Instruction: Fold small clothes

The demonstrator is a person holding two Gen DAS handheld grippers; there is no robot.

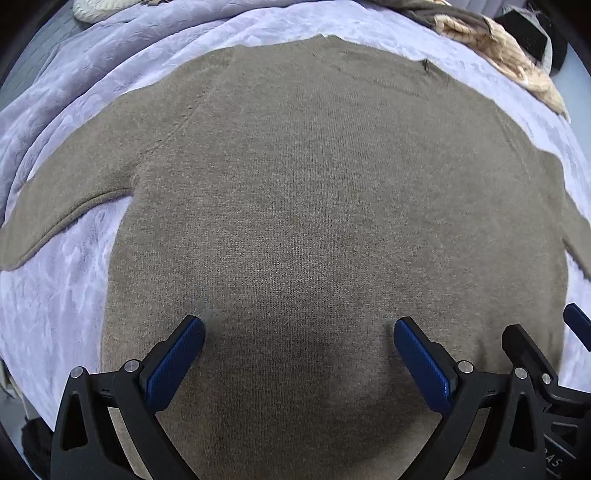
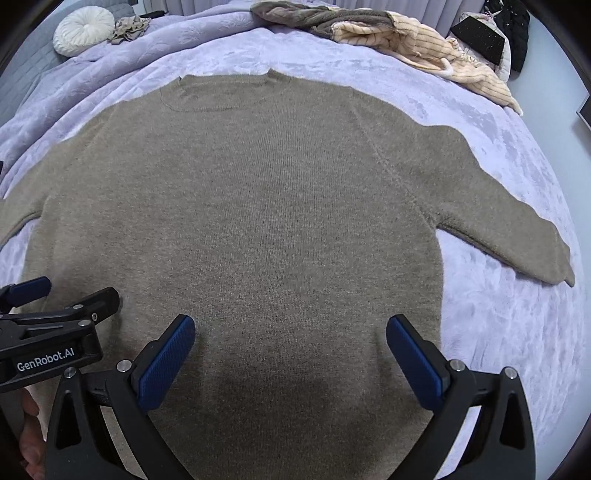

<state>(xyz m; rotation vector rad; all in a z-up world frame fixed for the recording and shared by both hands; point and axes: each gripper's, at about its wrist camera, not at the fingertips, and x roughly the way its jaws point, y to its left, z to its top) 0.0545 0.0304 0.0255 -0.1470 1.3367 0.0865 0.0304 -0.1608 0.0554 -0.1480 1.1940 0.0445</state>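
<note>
A brown knit sweater lies flat on a lilac blanket, neckline away from me and both sleeves spread outward. My left gripper hovers open over the sweater's lower body, its blue pads wide apart with nothing between them. In the right wrist view the same sweater fills the middle, its right sleeve angled out to the right. My right gripper is open over the lower body too. The two grippers sit side by side: the right one shows at the left view's right edge, the left one at the right view's left edge.
The lilac blanket covers a bed. A heap of cream ribbed and grey-brown garments lies beyond the neckline, with dark clothing at the far right. A round white cushion sits at the far left. A person's hand shows at the lower left.
</note>
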